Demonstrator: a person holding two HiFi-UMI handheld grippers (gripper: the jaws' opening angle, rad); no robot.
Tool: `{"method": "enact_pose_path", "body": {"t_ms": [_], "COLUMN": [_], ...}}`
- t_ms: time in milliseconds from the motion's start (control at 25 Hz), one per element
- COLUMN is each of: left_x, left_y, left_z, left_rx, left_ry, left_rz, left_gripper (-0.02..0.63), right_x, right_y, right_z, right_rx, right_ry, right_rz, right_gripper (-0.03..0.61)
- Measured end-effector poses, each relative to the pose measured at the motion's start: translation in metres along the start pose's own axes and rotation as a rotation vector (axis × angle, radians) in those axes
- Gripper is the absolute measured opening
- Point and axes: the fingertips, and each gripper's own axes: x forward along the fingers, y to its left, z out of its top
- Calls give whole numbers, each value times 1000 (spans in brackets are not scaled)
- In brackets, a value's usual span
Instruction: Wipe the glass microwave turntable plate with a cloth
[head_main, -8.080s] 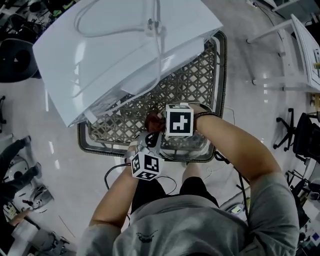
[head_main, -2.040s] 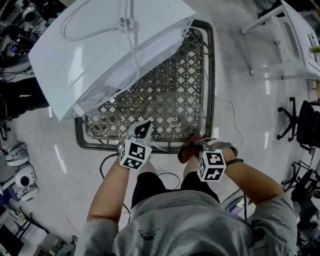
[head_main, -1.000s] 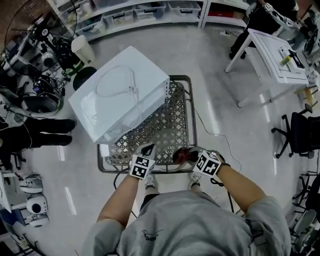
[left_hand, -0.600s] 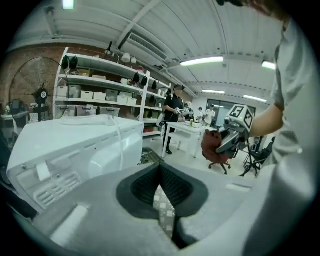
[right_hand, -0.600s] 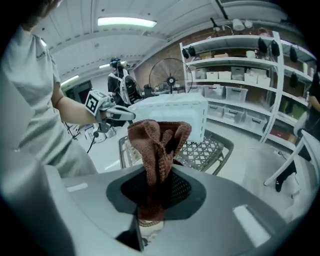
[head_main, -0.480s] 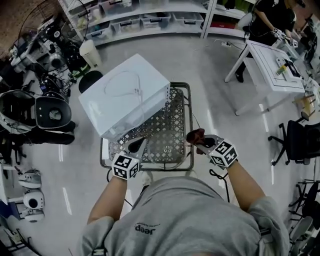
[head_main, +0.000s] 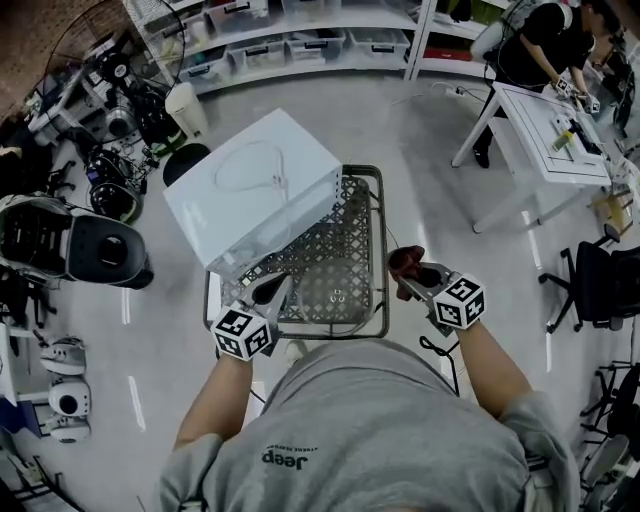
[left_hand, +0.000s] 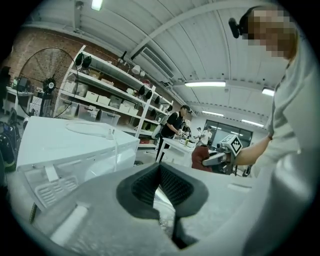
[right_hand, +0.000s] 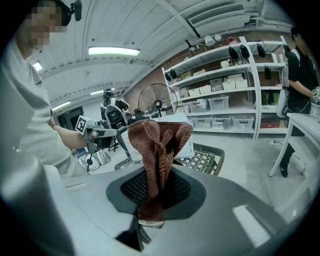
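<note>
Head view, versus half a second back: your right gripper (head_main: 415, 278) sits a bit further out, just past the right rim of the wire table (head_main: 383, 240). The cloth (head_main: 404, 262) is off the tabletop and apart from the plate (head_main: 338, 290). Two seconds back that cloth was at the plate's near edge. Your left gripper (head_main: 272, 292) has slid slightly toward the table's near-left corner. The microwave (head_main: 262, 188) hasn't moved on the table and takes up the far-left part of it. The camera is also higher now, with more floor in shot.

Plate: lies flat, face up, on the lattice top at the near end of the table, right of your left gripper. It's round, so it has no long axis. It's faint in the head view and the rim is hard to trace.

Left claw: in the left gripper view the pads are nearly together, with a thin glassy sliver pinched between them. That reads as the plate's rim.

Right claw: clamped tight on the cloth. The cloth is bunched, with its long axis in line with the jaws, and it sticks out past the tips. In the head view it points away from you, up and slightly left. In the right gripper view it stands upright with its folds flaring at the top.
</note>
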Motion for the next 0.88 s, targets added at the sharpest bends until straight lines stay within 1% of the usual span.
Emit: {"method": "enact_pose_path", "body": {"t_ms": [160, 600, 880], "left_x": [-2, 6, 6], "left_y": [2, 1, -1], "left_z": [4, 8, 8], "left_rx": [-9, -18, -13], "left_ry": [-5, -13, -12], "left_rz": [1, -13, -14], "left_gripper": [0, 0, 0], "right_x": [-2, 2, 5], "right_y": [-2, -7, -6], "right_z": [5, 4, 4], "right_rx": [24, 18, -39], "right_ry": [-23, -17, 7], "right_rz": [-3, -3, -12], "right_gripper": [69, 69, 67]}}
